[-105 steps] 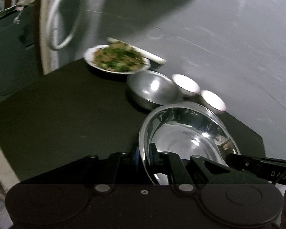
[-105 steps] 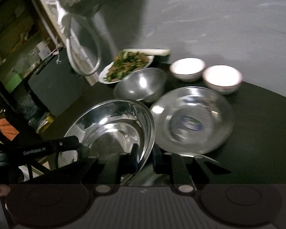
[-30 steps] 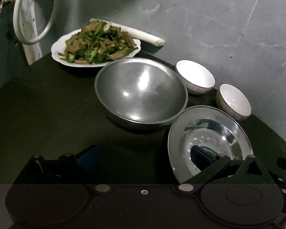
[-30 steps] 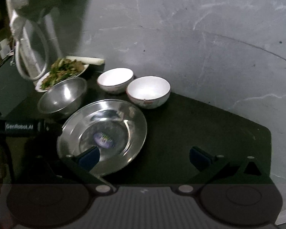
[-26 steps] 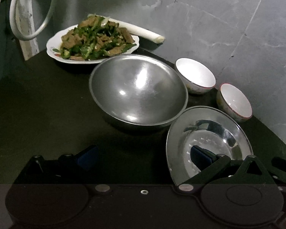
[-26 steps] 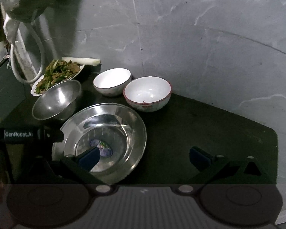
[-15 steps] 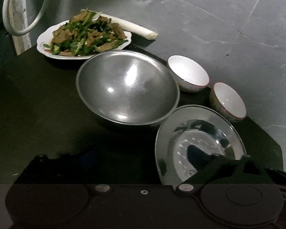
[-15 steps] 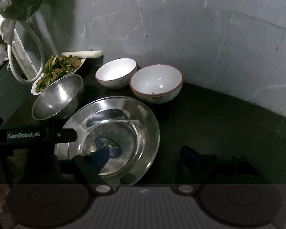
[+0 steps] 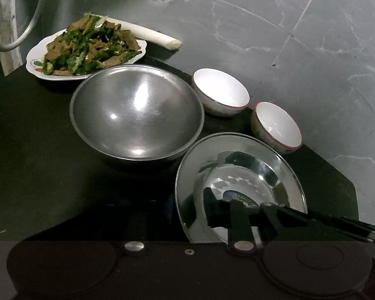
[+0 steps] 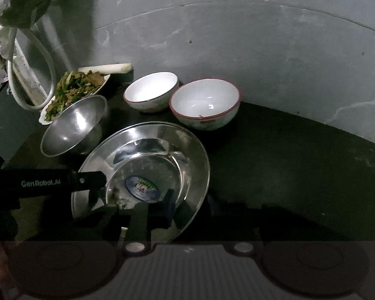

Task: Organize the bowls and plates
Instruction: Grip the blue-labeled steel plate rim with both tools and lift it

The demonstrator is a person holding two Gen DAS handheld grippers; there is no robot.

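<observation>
Both hand-held grippers (image 9: 197, 208) (image 10: 177, 206) just closed, pinching steel plate (image 10: 187, 155) rim, plate level.

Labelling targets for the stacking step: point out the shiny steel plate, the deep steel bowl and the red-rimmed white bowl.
shiny steel plate (image 10: 147, 142): right wrist view, bare inner slope at the far side.
deep steel bowl (image 9: 137, 115): left wrist view, middle of its inside.
red-rimmed white bowl (image 10: 204, 100): right wrist view, white inside.

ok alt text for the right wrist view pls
A shiny steel plate sits on a dark table, both grippers' jaws having just closed on its near rim. Behind it are a steel bowl, two white bowls and a plate of stir-fry.
</observation>
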